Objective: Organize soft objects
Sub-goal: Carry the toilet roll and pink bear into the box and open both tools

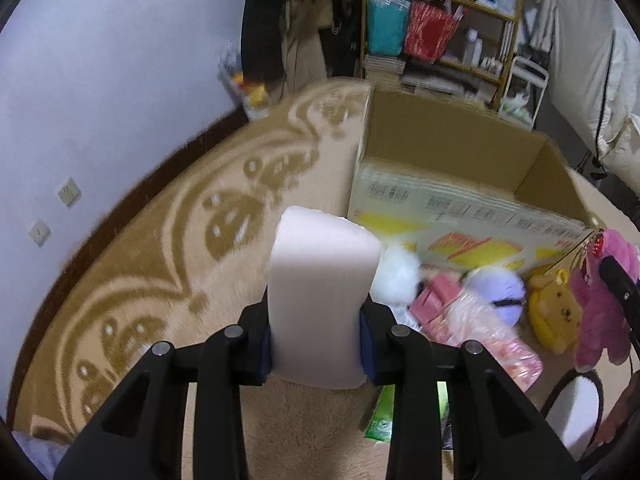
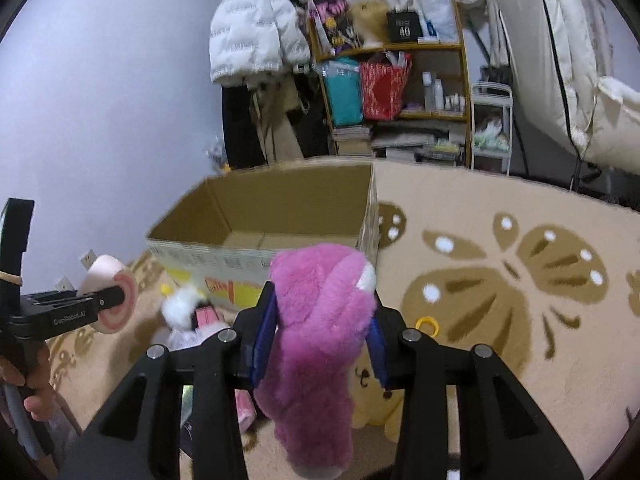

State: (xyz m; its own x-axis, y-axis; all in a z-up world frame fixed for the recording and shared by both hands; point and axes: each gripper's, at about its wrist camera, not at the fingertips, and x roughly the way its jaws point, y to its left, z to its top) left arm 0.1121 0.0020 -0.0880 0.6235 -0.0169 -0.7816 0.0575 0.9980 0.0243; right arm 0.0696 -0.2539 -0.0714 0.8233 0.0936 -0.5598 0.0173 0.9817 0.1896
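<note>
My left gripper is shut on a pale pink roll-shaped cushion, held off the carpet; its swirl end shows at the left of the right wrist view. The right gripper is shut on a magenta plush toy that hangs below the pads. An open cardboard box stands just beyond both, its inside bare. By the box front lie a white fluffy ball, a lavender plush, pink packets and a yellow bear plush.
A beige patterned carpet covers the floor, with a small yellow ring on it. A shelf of bags and bottles, hanging coats and a white cart stand behind the box. A hand grips the left tool.
</note>
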